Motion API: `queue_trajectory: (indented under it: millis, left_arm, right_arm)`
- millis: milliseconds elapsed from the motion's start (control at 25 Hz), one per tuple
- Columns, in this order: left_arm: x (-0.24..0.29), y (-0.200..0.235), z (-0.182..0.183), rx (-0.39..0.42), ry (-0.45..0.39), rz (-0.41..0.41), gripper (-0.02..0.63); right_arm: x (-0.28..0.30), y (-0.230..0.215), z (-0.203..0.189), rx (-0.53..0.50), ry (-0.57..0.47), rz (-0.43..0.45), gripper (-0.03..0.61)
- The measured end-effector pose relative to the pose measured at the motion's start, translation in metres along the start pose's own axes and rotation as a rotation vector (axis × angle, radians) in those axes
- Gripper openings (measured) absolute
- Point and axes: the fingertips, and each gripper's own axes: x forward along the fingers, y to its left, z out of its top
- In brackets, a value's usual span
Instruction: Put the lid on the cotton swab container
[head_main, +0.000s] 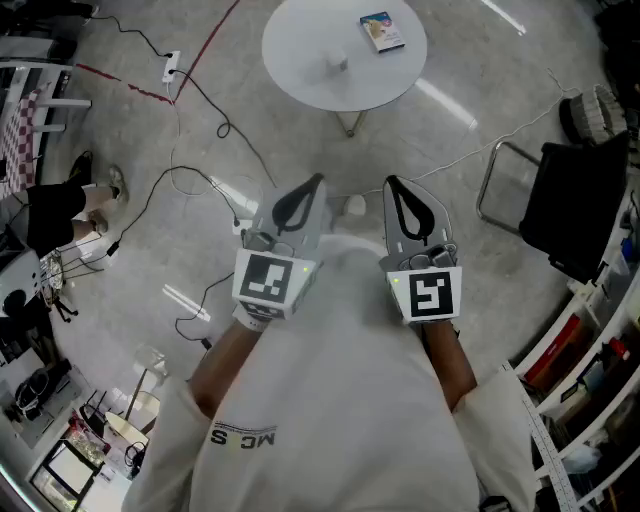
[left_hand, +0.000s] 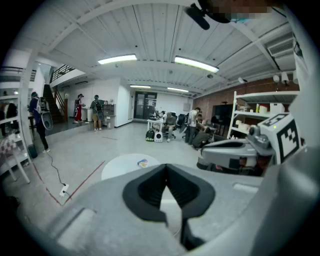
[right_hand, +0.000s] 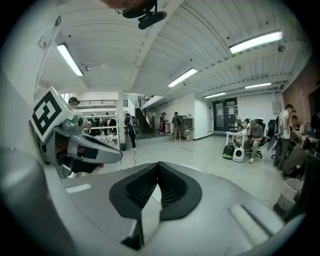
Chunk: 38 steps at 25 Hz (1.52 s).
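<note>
Left gripper (head_main: 318, 180): held up close to the person's chest, its tip pointing forward, away from the body. The marker cube sits at its back end, just above the wrist.
Right gripper (head_main: 390, 181): held the same way, just beside the left one. The two do not touch.
Left jaws: the tips are closed together, with only a drop-shaped hole behind them. Nothing is in them.
Right jaws: the tips are closed together too, and they hold nothing.
Arms: both are bent, with white sleeves, and the hands are tucked in near the white shirt.
Round white table (head_main: 300, 70): stands on the grey floor (head_main: 120, 120), well apart from both grippers.
On the table: a small box (head_main: 381, 31) with a blue and yellow picture, and a small white thing (head_main: 337, 64) near the middle. It is too small to tell if that is the cotton swab container or its lid.
Only in the head view: the black chair (head_main: 570, 210) at the right and the wires (head_main: 190, 180) on the floor.
Only in the left gripper view: the table (left_hand: 120, 167) and box (left_hand: 143, 163) past the left gripper (left_hand: 166, 165), and the right gripper (left_hand: 235, 155) at the side.
Only in the right gripper view: the right gripper (right_hand: 158, 163), the left gripper (right_hand: 85, 147) beside it, long ceiling lights (right_hand: 257, 41), and people far off in the big room.
</note>
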Motion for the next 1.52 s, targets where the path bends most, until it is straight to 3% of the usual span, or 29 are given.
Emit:
queue_trajectory:
  millis: [440, 800, 1320, 1520]
  left_arm:
    - [-0.021, 0.013, -0.003, -0.024, -0.006, 0.038, 0.000]
    - [-0.005, 0.050, -0.002, -0.079, 0.024, 0.048, 0.000]
    - [0.099, 0.212, 0.038, -0.130, 0.091, -0.015, 0.000]
    - [0.140, 0.264, 0.050, -0.120, 0.119, -0.090, 0.000]
  right_arm:
    - [0.007, 0.025, 0.022, 0.003, -0.049, 0.046, -0.003]
    - [0.051, 0.008, 0.011, -0.032, 0.048, 0.055, -0.003]
    - [0.234, -0.019, 0.015, -0.028, 0.171, 0.019, -0.003]
    - [0.307, -0.029, 0.014, -0.042, 0.231, -0.004, -0.003]
